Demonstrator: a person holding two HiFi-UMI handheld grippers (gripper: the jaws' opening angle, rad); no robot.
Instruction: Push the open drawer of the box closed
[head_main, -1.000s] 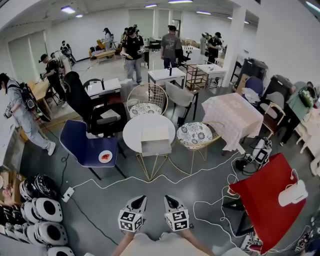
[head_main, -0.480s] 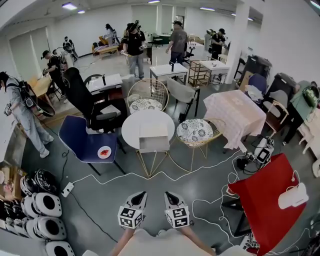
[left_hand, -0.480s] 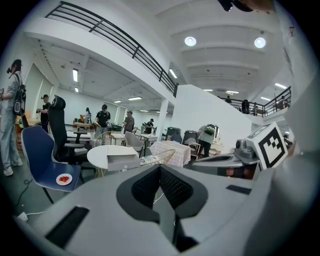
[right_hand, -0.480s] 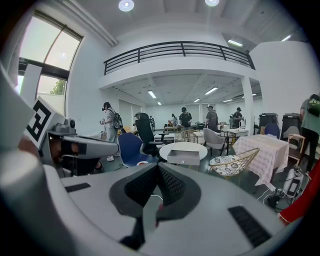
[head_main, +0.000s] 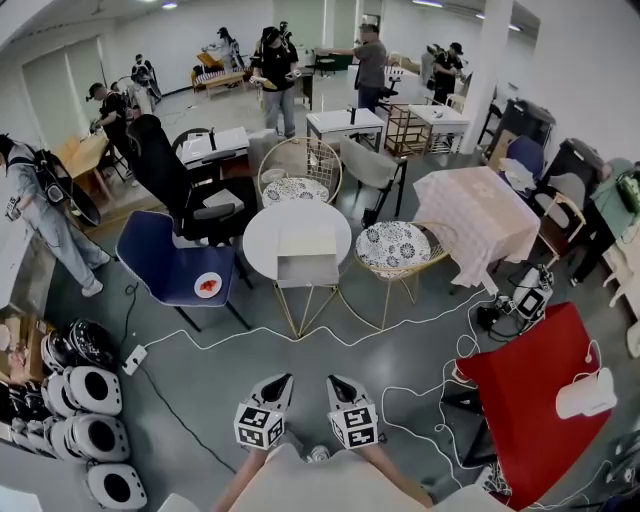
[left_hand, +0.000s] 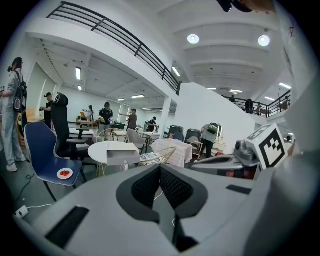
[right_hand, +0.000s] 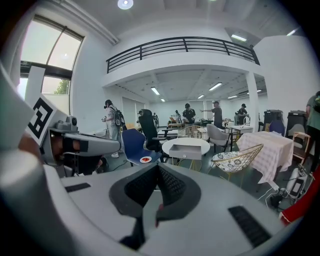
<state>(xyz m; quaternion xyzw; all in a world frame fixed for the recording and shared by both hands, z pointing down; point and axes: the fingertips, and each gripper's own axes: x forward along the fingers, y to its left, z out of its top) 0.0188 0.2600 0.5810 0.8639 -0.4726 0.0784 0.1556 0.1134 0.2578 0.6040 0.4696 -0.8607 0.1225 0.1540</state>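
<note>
Left gripper (head_main: 283, 381) and right gripper (head_main: 335, 381), two in all, sat closed and empty at the frame's bottom centre. They were slightly higher than a second earlier, yet well apart from the one box (head_main: 308, 243) on the single round table (head_main: 262, 245) mid-frame. Its one drawer (head_main: 308, 268) stood open, so the approach had barely begun.

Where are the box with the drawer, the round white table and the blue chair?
box (head_main: 308, 243): head view, its top face.
round white table (head_main: 264, 238): head view, bare left part of the top.
blue chair (head_main: 160, 262): head view, its seat.
</note>
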